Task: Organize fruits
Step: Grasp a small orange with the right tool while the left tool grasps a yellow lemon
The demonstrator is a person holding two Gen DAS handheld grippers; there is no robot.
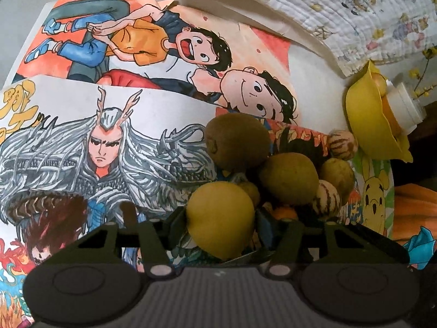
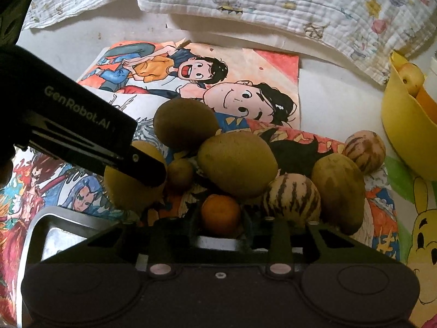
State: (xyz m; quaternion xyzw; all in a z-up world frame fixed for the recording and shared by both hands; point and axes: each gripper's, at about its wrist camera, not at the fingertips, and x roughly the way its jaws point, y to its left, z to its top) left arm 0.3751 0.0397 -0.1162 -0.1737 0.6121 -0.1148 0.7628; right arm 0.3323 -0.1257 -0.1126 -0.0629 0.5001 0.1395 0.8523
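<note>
The left tool (image 1: 221,235) pinches a smooth, firm yellow fruit (image 1: 220,218) across its widest part, nearest the metal tray (image 2: 52,235). The right tool (image 2: 221,227) clamps a small orange (image 2: 220,213) just beyond the tray; round skins may slip.

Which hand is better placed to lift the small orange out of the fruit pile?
Right. The small orange sits clamped between the right gripper fingers, while the left gripper is busy, closed around the yellow fruit.
</note>
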